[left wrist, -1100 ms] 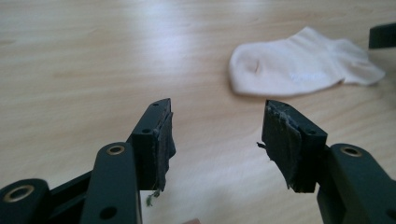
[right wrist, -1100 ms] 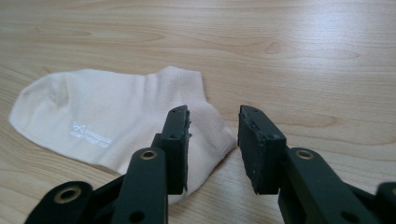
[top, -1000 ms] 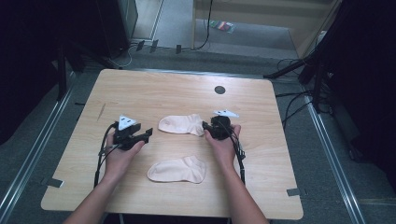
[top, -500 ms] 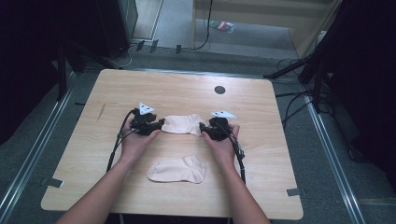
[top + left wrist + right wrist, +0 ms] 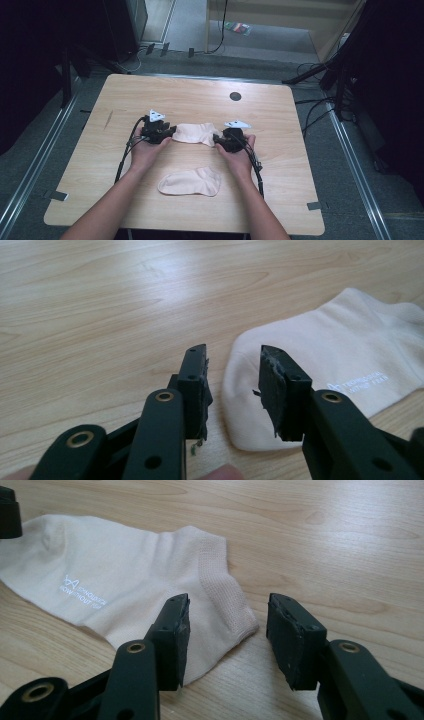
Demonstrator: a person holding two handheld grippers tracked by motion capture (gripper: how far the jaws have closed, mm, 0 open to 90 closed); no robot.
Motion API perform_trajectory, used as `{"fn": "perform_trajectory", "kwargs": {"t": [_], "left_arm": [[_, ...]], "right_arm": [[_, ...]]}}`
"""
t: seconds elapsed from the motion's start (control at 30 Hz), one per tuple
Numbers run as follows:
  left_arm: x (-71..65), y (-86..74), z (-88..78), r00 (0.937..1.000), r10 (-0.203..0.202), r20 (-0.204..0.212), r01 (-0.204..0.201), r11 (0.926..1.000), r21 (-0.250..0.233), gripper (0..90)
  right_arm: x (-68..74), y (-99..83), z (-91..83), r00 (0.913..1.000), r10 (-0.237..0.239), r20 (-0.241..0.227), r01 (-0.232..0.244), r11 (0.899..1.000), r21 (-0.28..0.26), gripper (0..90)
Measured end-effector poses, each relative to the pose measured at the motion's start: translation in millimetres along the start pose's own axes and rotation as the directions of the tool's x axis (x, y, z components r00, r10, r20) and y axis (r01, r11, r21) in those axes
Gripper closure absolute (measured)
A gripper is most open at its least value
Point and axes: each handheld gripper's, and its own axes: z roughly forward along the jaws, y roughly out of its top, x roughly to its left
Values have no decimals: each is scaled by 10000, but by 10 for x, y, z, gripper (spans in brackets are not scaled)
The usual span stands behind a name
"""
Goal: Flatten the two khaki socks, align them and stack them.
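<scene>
At a wooden table (image 5: 280,165), you hold a gripper at each end of the far sock (image 5: 192,134), a pale, short one lying flat across the middle of the top. Your left gripper (image 5: 170,133) sits at the sock's toe end; in the left gripper view its jaws have just been closing, yet they stand apart, the rounded toe (image 5: 250,390) lying on the wood in the gap with neither pad pressing it. White lettering (image 5: 357,384) shows on the sock beyond the right-hand jaw. Your right gripper (image 5: 218,140) sits at the cuff end; in the right gripper view its jaws have just been narrowing a little and stand apart too, astride the ribbed cuff (image 5: 225,600), whose corner lies flat on the table between them, ungripped. A second sock (image 5: 192,182) of the same colour lies nearer you, between your forearms, apart from both grippers. A dark round hole (image 5: 235,96) marks the table's far side. Cables trail from both grippers back along your wrists.
</scene>
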Motion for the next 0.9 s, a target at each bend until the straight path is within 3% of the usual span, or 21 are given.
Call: {"fn": "perform_trajectory", "kwargs": {"t": [0.1,0.17,0.23,0.33,0.47,0.53,0.63,0.8,0.9], "left_arm": [[-3,-28,45,10000,-10,-3,10,9997,238,695],[0,-46,65,10000,-50,3,50,9994,353,735],[14,-69,58,9999,-74,116,70,9994,332,799],[44,-84,31,9992,-233,312,223,9992,327,880],[81,-108,-17,9996,-128,250,120,9995,308,897],[109,-122,-57,9996,-20,267,12,9996,295,900],[130,-130,-130,9995,242,199,-245,9996,152,900],[46,-109,-318,9977,476,478,-452,9977,-503,900],[-7,-100,-458,9965,371,747,-308,9961,-829,900]], "right_arm": [[38,-12,8,9991,-328,269,330,9994,-43,554],[86,-24,15,9951,-827,551,830,9965,-29,589],[104,-28,13,9939,-959,541,961,9954,-16,635],[114,-38,2,9941,-980,465,982,9952,-35,804],[111,-45,-11,9969,-690,366,692,9976,-46,871],[53,-44,-31,9994,-111,342,112,9999,-49,878],[-29,-62,-75,9989,288,359,-284,9995,-132,884],[-7,-49,-250,9995,309,51,-306,9983,-494,885],[39,-3,-391,9994,234,-270,-251,9975,-665,884]]}}
